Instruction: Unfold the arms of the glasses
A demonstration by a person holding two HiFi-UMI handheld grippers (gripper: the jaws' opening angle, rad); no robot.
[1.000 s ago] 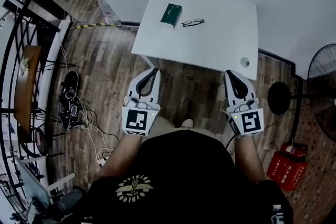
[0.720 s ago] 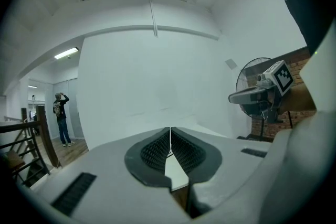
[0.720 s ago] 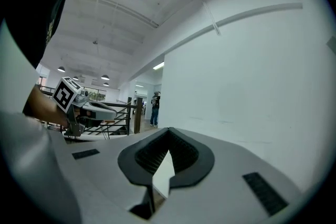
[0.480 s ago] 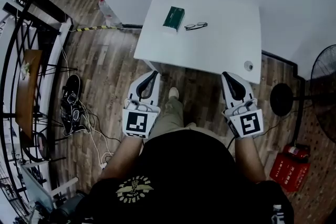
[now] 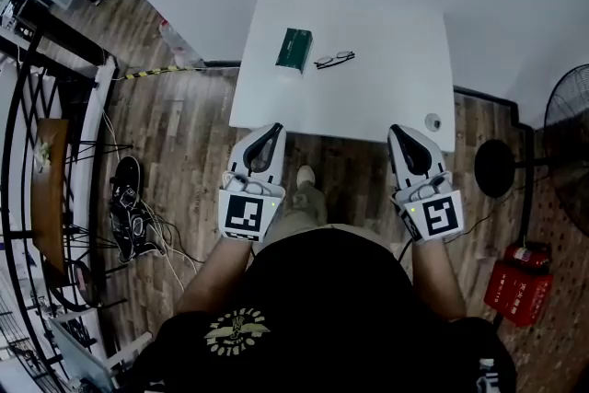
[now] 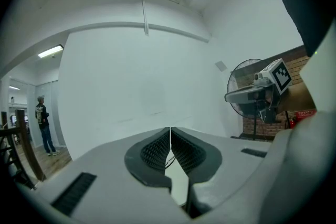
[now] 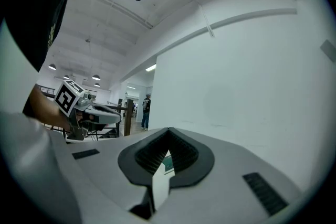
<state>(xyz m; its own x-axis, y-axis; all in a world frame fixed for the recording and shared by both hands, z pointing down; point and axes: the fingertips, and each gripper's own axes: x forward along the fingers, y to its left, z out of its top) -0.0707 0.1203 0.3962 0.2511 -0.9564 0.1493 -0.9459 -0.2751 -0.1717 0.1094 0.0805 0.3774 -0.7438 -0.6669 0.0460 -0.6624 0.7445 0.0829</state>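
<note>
- Left gripper [image 5: 272, 130]: jaws pressed tight together, nothing inside. Sits at near edge of table [image 5: 368, 97], likely set to reach forward.
- Green box [image 5: 294, 49]: flat, hard-looking, at far left part of table.
- Glasses [image 5: 334, 60]: on table top just right of box, well apart from both grippers. Thin dark frame, arms look folded.
- Table: white, smooth, square.
- Right gripper [image 5: 401, 132]: clenched too, empty. Black bumpy pads, white shell. Held level beside left one, likely one gripper for each glasses arm.

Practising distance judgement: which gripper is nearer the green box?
Left. The left gripper is almost straight below the green box; the right gripper is below and well right.
</note>
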